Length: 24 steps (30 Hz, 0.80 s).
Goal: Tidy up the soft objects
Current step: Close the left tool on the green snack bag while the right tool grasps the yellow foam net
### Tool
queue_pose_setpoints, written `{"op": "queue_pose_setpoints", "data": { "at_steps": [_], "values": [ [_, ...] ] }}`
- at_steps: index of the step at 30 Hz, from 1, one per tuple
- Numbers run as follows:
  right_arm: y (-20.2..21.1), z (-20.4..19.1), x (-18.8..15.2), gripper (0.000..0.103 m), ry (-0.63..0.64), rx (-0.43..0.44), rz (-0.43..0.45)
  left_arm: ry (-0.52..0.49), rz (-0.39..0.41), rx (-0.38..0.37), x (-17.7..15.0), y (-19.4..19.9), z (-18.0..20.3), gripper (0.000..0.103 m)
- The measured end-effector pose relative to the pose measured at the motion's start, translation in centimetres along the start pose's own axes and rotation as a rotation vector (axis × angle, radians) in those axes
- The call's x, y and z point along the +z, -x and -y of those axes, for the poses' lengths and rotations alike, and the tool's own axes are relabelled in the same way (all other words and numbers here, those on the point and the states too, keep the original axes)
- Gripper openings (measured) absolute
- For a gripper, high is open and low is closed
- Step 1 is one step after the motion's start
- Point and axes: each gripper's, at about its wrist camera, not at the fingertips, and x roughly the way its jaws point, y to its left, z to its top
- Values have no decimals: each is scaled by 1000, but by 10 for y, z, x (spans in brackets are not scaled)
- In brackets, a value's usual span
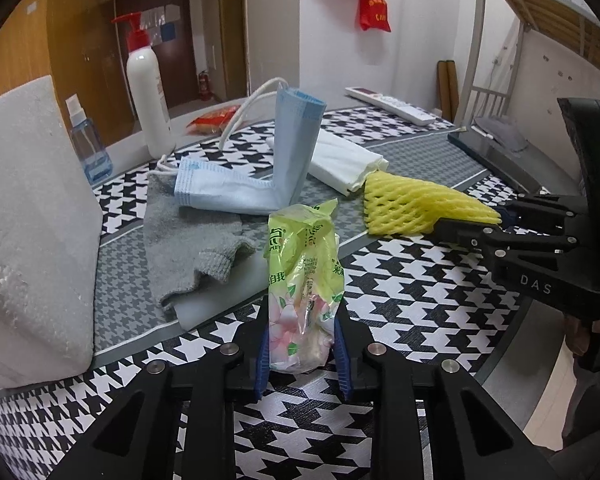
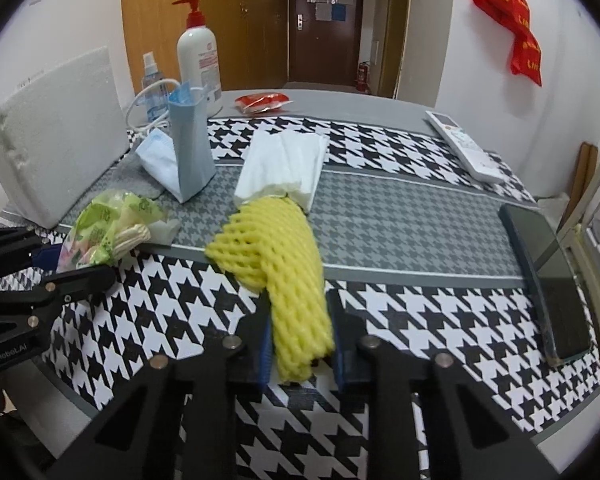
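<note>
Now the left tool [image 1: 300,344] is clamped on the tissue packet [image 1: 304,280], the right tool [image 2: 300,340] on the foam net [image 2: 276,264]; lift both gently without crushing them.

- My left tool [image 1: 302,354] is matte black plastic, with two branching linkage arms that carry round silver pivot screws.
- Its fingers [image 1: 262,360] are faced with ribbed blue pads.
- My right tool [image 2: 302,350] is built the same: black linkages, silver screws, blue pads on the fingers [image 2: 265,354].
- Seen from the left camera, the right tool's body bears pale "DAS" lettering and a small green light.
- From the right camera, the left tool's housing reads "GenRobot.AI".
</note>
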Motion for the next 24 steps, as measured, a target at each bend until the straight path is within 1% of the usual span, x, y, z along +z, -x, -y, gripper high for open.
{"op": "queue_pose_setpoints", "data": {
  "at_steps": [7, 12, 18, 24],
  "values": [
    [12, -2, -2, 27, -10, 14, 29, -1, 26, 1, 0, 10, 1, 28],
    [21, -3, -4, 27, -25, -2, 46, -3, 43, 11, -2, 16, 2, 28],
    [31, -10, -4, 27, -10, -19, 71, 0, 74, 21, -3, 26, 2, 28],
    [36, -11, -3, 27, -22, -17, 81, 4, 101, 24, -3, 35, 1, 28]
  ]
}}
